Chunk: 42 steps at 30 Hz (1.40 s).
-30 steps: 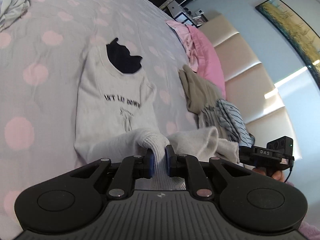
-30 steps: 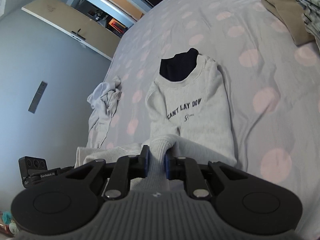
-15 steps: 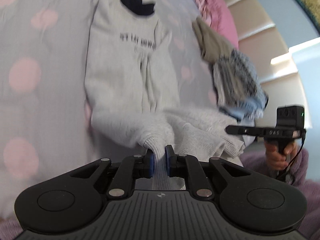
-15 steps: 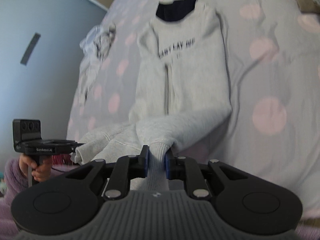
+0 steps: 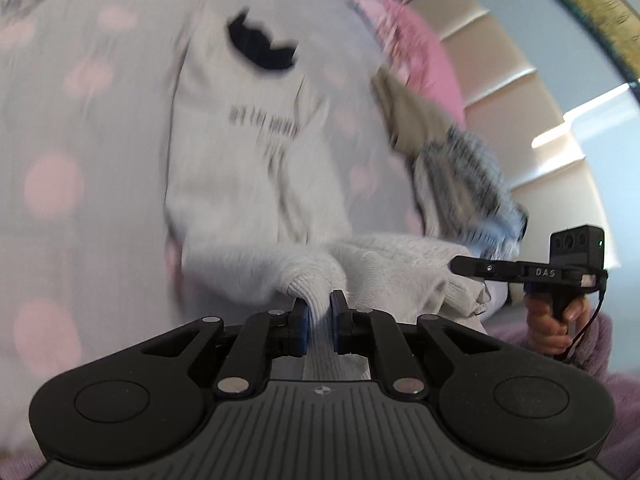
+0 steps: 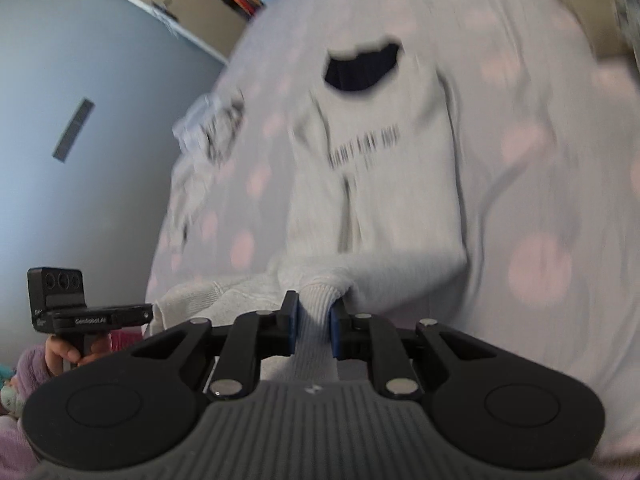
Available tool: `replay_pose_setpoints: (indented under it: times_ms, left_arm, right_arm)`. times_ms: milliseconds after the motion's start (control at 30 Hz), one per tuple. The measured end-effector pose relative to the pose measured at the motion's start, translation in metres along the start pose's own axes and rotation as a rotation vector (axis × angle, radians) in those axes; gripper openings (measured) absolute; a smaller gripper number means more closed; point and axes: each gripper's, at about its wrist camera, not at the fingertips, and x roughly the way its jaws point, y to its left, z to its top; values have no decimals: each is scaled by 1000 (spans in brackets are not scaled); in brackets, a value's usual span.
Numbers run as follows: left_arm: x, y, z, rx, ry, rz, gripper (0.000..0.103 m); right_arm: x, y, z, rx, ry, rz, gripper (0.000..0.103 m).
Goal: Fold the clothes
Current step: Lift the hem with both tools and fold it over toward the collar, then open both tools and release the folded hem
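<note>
Sweatshirt [image 5: 256, 168] lay on the bed [image 5: 60, 120], its hem clenched by left fingers [image 5: 319, 322] and right fingers [image 6: 313, 322]; since a second before, apparently stretched nearer, flattened.

Both views soft, dim daylight, bluish cast. Heavy motion blur on sweatshirt [image 5: 248, 168] and its print; gripper bodies at the bottom stay sharp. Bright streak on headboard [image 5: 560, 136], right side of left view. Strong fisheye curvature, dark vignette in corners.
</note>
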Motion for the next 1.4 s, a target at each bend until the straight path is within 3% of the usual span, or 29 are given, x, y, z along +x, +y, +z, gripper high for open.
replay_pose_setpoints:
  times_ms: [200,367,600,800,1033,1333,1400]
  left_arm:
    - [-8,-14,81,-1,-129,19,8]
    - [6,-15,154,-22,-191,32,8]
    - [73,37,233,-200,-162,75,8]
    - [149,100,258,-332,-70,128,8]
    - [185,145,276,-451,-57,126,9]
    - [183,155,277,-498,-53,80,11]
    - [177,149,277,-486,-55,77,13]
  right_arm:
    - [-1,17,74,16,-128,16,17]
    - [17,23,145,41,-216,11,17]
    - [97,-20,231,200,-194,-72,17]
    - [181,-80,260,319,-102,-168,17]
    - [235,-119,283,418,-84,-189,17]
    - [238,-130,286,464,-91,-141,25]
    - [230,-127,287,473,-124,-121,38]
